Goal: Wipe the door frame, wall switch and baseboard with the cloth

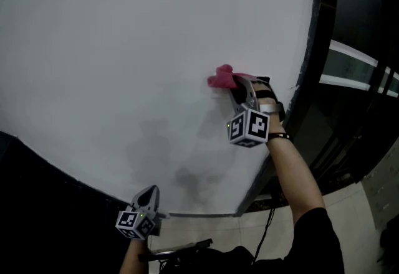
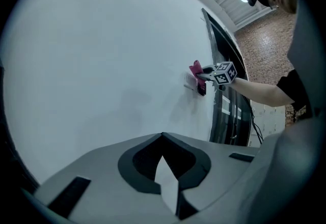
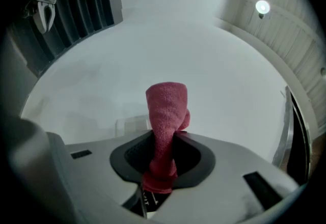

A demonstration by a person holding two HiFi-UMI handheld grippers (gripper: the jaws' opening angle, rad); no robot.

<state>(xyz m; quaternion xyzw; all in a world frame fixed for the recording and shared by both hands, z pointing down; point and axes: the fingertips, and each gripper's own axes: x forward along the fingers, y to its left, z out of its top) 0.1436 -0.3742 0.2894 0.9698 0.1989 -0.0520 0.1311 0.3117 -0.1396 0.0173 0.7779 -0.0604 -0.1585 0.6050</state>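
The pink cloth (image 3: 165, 116) is pinched tight in the right claw (image 1: 239, 85). Its free end is pushed up to the white wall (image 1: 124, 48), near the wall's right edge. The wall switch (image 3: 130, 125) sits just left of the cloth — so this looks like the switch step. The dark door frame (image 1: 312, 55) runs along that right edge, close by. I cannot tell if it has been wiped; no marks show. The baseboard (image 1: 193, 213) at the wall's bottom edge is well apart from the cloth — likely left to do. The left claw (image 1: 149, 193) hangs low near that bottom edge, closed up with nothing in it.
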